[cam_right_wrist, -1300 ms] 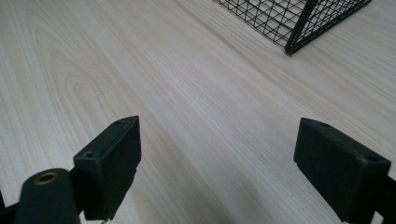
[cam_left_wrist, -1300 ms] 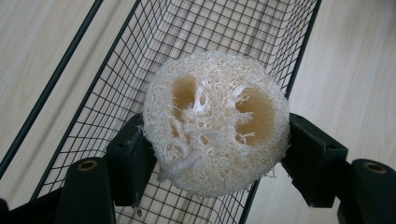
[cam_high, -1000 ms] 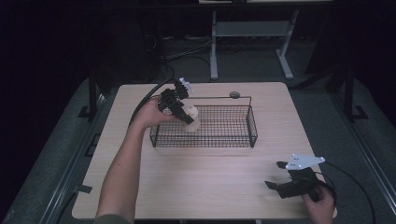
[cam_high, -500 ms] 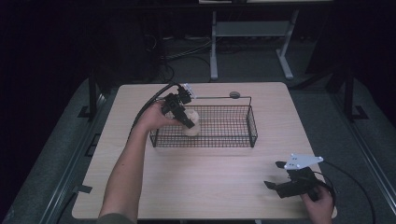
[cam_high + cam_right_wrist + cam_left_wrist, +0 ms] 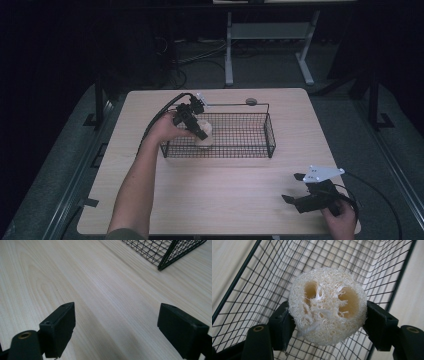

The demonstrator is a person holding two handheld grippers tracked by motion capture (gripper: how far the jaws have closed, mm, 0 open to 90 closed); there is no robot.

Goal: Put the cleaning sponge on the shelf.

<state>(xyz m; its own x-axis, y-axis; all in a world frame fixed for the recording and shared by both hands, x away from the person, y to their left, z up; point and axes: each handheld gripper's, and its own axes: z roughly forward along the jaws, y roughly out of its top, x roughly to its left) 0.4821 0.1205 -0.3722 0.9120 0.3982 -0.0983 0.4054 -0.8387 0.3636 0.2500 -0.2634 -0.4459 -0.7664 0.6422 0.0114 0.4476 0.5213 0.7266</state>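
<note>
Dark floor surrounded the pale table (image 5: 220, 195). At frame centre-left, the left claw (image 5: 325, 322) gripped a loofah slice (image 5: 327, 305) inside the wire basket's (image 5: 250, 135) left end, apparently unreleased. Lower right, the right claw (image 5: 125, 332) gaped wide, empty.

1. Centre frame: black wire basket (image 5: 270, 131) on a pale wooden table (image 5: 235, 200).
2. Left gripper (image 5: 201, 131) holds a pale sponge (image 5: 205, 135) at the basket's left end.
3. Lower right: right gripper (image 5: 295, 189), jaws apart.
</note>
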